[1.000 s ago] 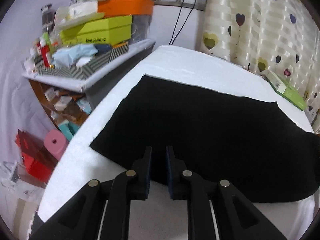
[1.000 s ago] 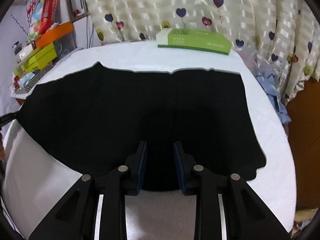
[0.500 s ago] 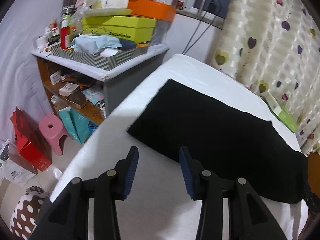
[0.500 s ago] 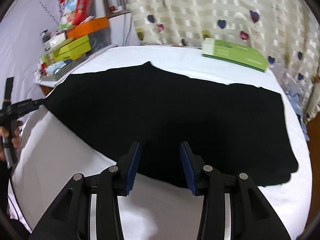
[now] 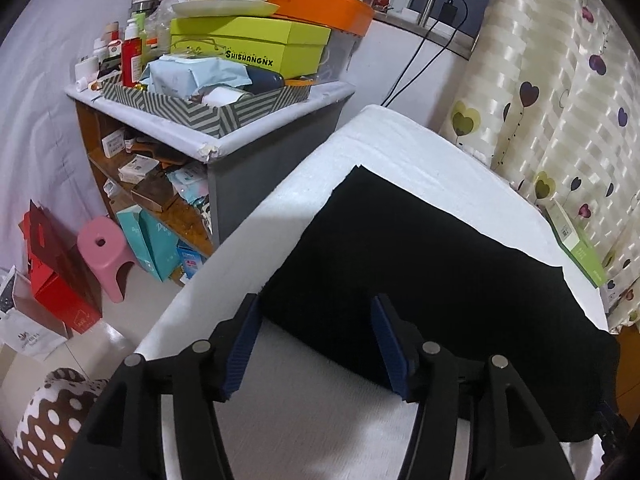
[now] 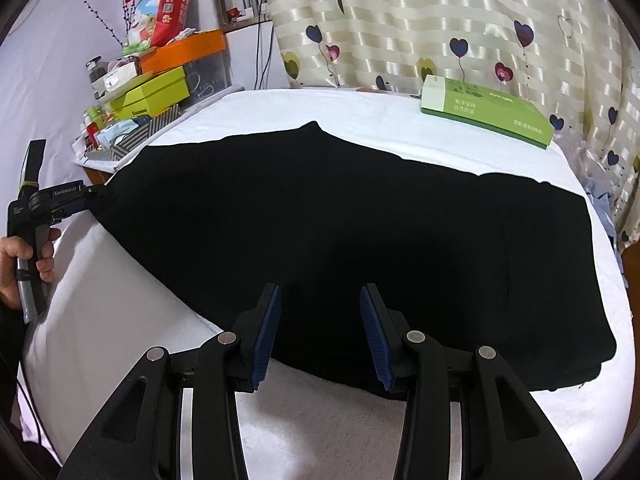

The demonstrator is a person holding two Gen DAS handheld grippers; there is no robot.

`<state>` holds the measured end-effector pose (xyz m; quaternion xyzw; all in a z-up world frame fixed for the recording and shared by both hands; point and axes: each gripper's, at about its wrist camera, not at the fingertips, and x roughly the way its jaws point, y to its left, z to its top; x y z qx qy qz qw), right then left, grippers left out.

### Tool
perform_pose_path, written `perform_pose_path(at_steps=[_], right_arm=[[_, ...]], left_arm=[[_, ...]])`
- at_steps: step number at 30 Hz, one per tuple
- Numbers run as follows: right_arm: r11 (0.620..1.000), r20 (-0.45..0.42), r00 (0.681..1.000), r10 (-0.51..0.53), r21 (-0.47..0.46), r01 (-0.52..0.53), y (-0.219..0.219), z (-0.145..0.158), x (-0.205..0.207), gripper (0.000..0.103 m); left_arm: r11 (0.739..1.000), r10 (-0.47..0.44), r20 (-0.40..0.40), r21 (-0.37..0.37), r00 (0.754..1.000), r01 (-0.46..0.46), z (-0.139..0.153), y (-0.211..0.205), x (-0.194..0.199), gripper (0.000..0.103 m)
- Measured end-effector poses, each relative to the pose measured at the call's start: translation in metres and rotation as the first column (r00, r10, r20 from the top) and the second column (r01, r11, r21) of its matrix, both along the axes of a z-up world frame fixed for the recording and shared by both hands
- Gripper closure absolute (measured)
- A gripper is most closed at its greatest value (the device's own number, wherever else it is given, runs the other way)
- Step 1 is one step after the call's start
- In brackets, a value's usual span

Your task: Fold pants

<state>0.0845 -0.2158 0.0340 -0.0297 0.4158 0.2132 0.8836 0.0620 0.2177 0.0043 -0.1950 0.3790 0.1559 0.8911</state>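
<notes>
Black pants lie flat, folded lengthwise, across a white towel-covered table. My right gripper hovers open over the pants' near edge, with nothing pressed between its blue pads. In the left wrist view, the left gripper hangs over the near left corner of the pants. Its jaws are opening wide and the pads do not touch the cloth. The right wrist view shows a hand holding the left gripper at the pants' left end.
A cluttered shelf of boxes stands just left of the table. A green box lies at the table's far edge by the curtain. A pink stool and red bag are on the floor.
Both grippers' jaws have spread apart from nearly shut on the pants' near edge. The left one has swung leftward to the pants' left corner, and the right one has shifted sideways.
</notes>
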Motion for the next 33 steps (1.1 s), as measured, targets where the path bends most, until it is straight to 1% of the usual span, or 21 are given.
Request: perform_pose_path(at_steps=[3,5,6,7,8,10,11,12,15,20,25,28,33], right_arm=[[1.000,-0.004,1.000,0.000,0.007,0.000,0.000,-0.001,0.000,0.060],[1.000,-0.001,1.000,0.003,0.008,-0.003,0.000,0.000,-0.002,0.060],[1.000,0.001,1.000,0.004,0.009,-0.004,0.000,0.000,-0.002,0.060],[1.000,0.002,1.000,0.004,0.011,-0.004,0.000,0.001,-0.002,0.060],[1.000,0.002,1.000,0.002,0.013,-0.002,-0.001,0.001,-0.002,0.060],[1.000,0.003,1.000,-0.002,0.017,0.002,-0.002,0.001,-0.002,0.060],[1.000,0.004,1.000,-0.005,0.018,0.005,-0.003,0.001,-0.002,0.060],[1.000,0.004,1.000,-0.008,0.020,0.008,-0.004,0.001,-0.002,0.060],[0.999,-0.001,1.000,-0.018,0.032,0.018,-0.008,0.000,-0.002,0.060],[0.999,-0.002,1.000,-0.030,0.046,0.030,-0.012,0.001,-0.002,0.060],[0.998,0.003,0.999,-0.036,0.054,0.036,-0.015,0.002,-0.003,0.060],[0.997,0.000,0.999,-0.043,0.065,0.043,-0.017,0.002,-0.004,0.060],[0.996,-0.004,0.998,-0.057,0.072,0.057,-0.022,0.002,-0.006,0.060]], left_arm=[[1.000,0.023,0.010,-0.002,1.000,-0.022,0.000,0.001,0.002,0.045],[0.999,0.042,0.001,0.015,0.999,-0.042,0.000,-0.001,0.003,0.049],[0.998,0.047,-0.006,0.032,0.999,-0.046,0.000,-0.003,0.004,0.057],[0.998,0.046,-0.010,0.035,0.999,-0.046,-0.001,-0.003,0.005,0.062],[0.998,0.050,-0.011,0.037,0.999,-0.049,-0.001,-0.002,0.005,0.064],[0.998,0.055,-0.006,0.022,0.998,-0.055,-0.001,0.001,0.004,0.076],[0.998,0.057,-0.002,0.012,0.998,-0.057,-0.001,0.002,0.004,0.080],[0.999,0.051,0.004,-0.009,0.999,-0.051,-0.001,0.005,0.003,0.087],[0.999,0.034,0.012,-0.043,0.999,-0.034,0.000,0.008,0.003,0.094],[0.996,-0.007,0.074,-0.088,0.997,0.014,0.013,0.007,0.000,0.096],[0.991,-0.045,0.127,-0.116,0.991,0.060,0.032,-0.001,0.003,0.096],[0.987,-0.078,0.156,-0.130,0.985,0.098,0.044,-0.012,0.007,0.096],[0.974,-0.159,0.195,-0.131,0.968,0.186,0.065,-0.046,0.020,0.096]])
